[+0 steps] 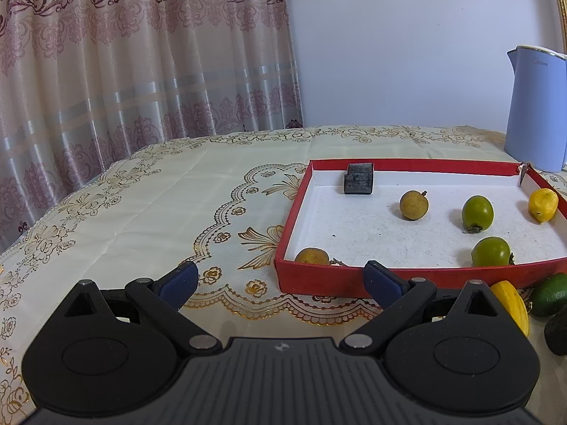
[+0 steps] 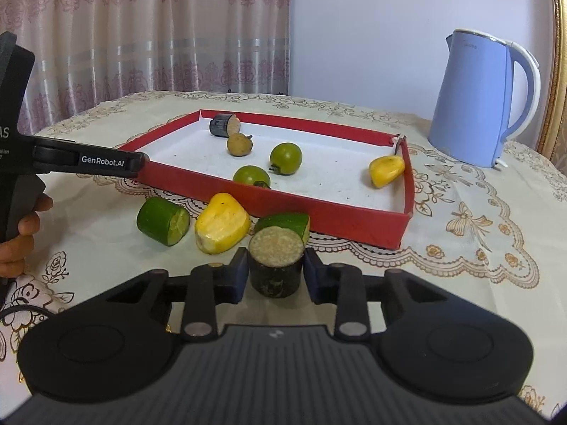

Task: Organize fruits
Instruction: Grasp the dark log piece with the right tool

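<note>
My right gripper [image 2: 275, 271] is shut on a dark cut cylinder piece [image 2: 276, 265] that stands on the tablecloth just before the red tray [image 2: 319, 209]. Beside it lie a yellow piece [image 2: 221, 223] and two green cut pieces [image 2: 163, 220] [image 2: 283, 221]. Inside the tray are a dark chunk [image 2: 224, 124], a brown round fruit [image 2: 239, 143], two green fruits [image 2: 285, 157] [image 2: 251, 176] and a yellow piece [image 2: 386, 170]. My left gripper [image 1: 281, 279] hangs open with nothing between its fingers, before the red tray's [image 1: 319, 279] near left corner, where another brown fruit [image 1: 312, 256] lies.
A blue kettle [image 2: 475, 102] stands at the back right behind the tray. A curtain [image 1: 141, 71] hangs behind the table's left and far edges. A person's hand [image 2: 21, 226] holds the left gripper's handle at the left of the right wrist view.
</note>
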Tool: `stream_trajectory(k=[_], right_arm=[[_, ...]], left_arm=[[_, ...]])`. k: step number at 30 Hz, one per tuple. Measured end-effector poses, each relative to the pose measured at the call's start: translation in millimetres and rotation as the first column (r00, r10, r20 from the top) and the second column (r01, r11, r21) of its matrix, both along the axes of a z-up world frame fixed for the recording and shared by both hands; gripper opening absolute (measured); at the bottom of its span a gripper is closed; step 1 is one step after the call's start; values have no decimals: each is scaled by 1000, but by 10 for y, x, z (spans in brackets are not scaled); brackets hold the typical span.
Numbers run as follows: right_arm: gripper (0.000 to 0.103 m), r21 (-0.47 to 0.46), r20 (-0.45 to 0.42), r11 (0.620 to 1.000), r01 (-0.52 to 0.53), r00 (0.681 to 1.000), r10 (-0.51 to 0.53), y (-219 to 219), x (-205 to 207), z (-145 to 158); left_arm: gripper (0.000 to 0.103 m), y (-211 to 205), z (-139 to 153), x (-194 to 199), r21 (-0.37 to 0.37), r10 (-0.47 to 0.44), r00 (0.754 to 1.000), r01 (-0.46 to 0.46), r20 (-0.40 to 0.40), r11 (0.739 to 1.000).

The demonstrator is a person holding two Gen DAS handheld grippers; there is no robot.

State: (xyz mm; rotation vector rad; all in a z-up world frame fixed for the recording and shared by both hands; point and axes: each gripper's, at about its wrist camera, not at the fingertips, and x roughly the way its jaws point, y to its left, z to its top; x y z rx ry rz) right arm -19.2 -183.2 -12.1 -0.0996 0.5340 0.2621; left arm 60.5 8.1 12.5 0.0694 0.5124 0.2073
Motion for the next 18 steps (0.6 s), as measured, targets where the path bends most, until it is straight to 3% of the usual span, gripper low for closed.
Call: stream_trajectory(k=[7, 11, 18], right_arm=[[31, 19, 34, 999, 33, 999, -33, -122, -120, 71], [31, 46, 30, 997, 68, 997, -69, -294, -131, 51], [31, 137, 4, 988, 67, 998, -68, -446, -96, 14]], left_arm=[[100, 63, 37, -57, -60, -11, 999, 13, 36, 998], [100, 32, 86, -188, -72, -92, 995, 94, 31, 993], [100, -435, 5, -531, 129, -280, 959, 272, 47, 954]])
